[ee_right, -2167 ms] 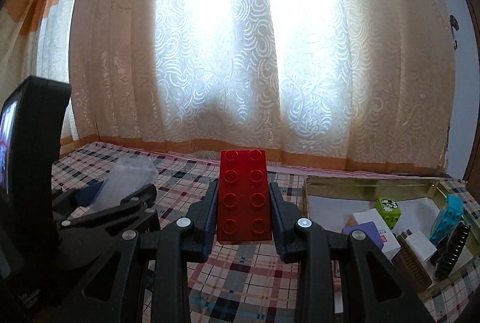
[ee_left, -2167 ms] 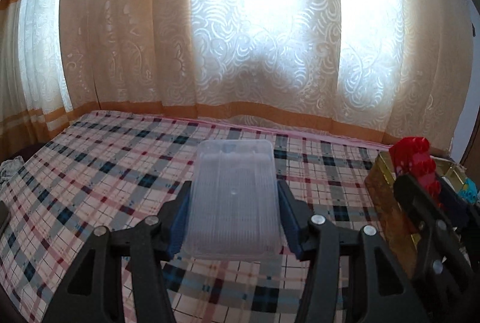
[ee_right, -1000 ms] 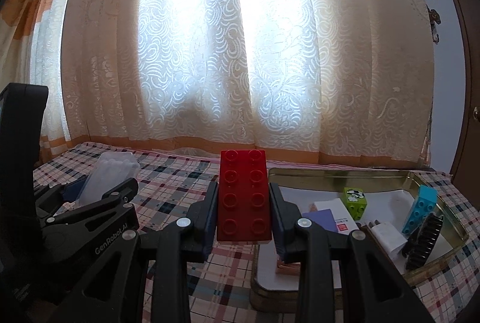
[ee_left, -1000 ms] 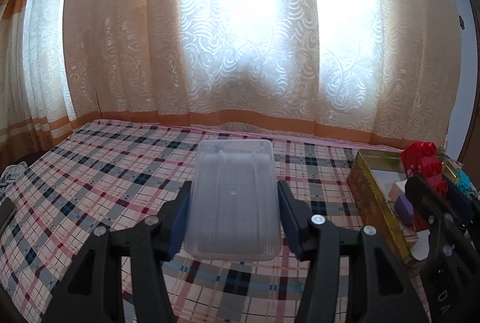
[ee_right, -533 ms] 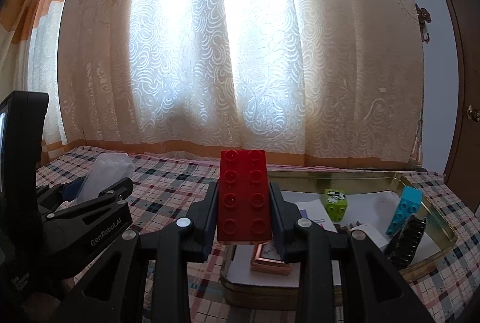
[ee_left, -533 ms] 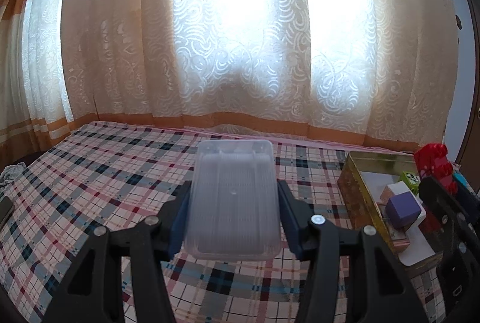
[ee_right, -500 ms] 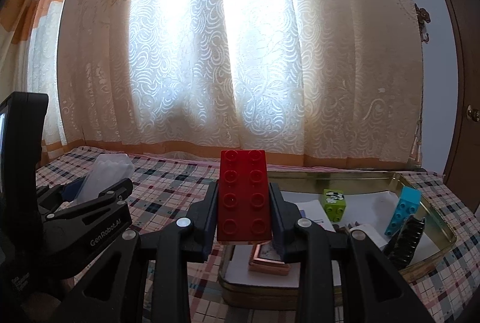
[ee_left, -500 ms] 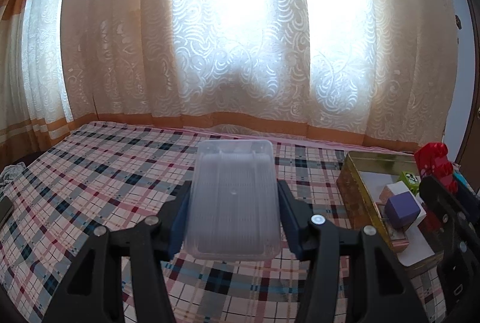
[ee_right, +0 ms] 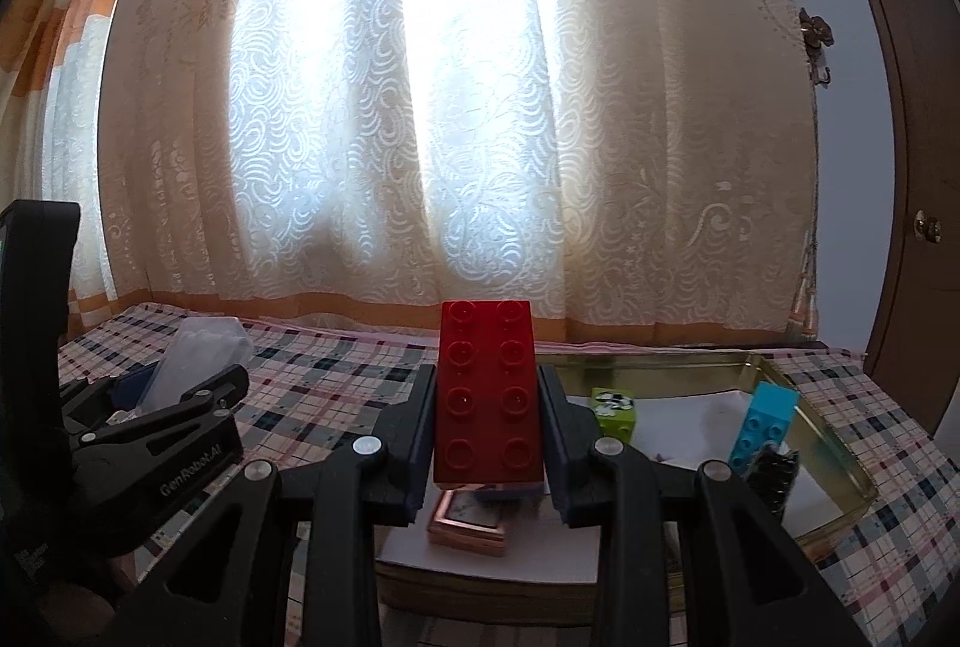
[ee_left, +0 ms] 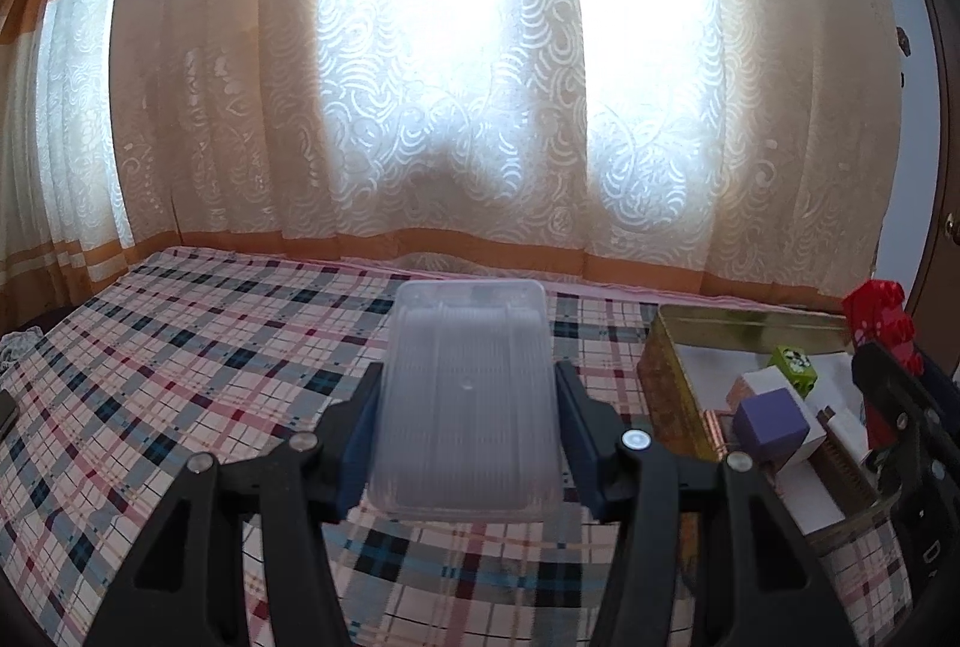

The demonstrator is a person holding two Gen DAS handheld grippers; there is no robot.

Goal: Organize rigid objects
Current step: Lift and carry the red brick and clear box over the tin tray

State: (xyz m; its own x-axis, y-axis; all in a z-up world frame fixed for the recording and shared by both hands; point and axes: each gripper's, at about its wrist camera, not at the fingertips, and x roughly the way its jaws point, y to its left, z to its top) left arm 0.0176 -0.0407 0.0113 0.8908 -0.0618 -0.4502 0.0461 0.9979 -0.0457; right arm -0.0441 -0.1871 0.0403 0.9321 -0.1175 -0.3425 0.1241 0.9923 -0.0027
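My left gripper [ee_left: 467, 428] is shut on a clear plastic box [ee_left: 467, 395] and holds it above the plaid cloth, left of a gold tin tray [ee_left: 660, 377]. My right gripper [ee_right: 487, 422] is shut on a red studded brick [ee_right: 487, 389] and holds it over the near end of the tin tray [ee_right: 840, 461]. The tray holds a green cube [ee_right: 613, 410], a blue brick [ee_right: 761, 422], a black comb-like piece [ee_right: 774, 473], a copper-edged box [ee_right: 467, 524] and a purple cube [ee_left: 771, 422]. The left gripper also shows in the right wrist view [ee_right: 180, 407].
A plaid cloth [ee_left: 210, 347] covers the flat surface. Lace curtains [ee_left: 480, 107] hang behind its far edge. A brown door [ee_right: 924, 227] with a knob stands at the right. A dark flat object [ee_left: 6, 410] lies at the far left edge.
Both grippers have moved to the right with their loads. The tin tray has slid closer to centre in both views, and the red brick now hangs over the tray's near end.
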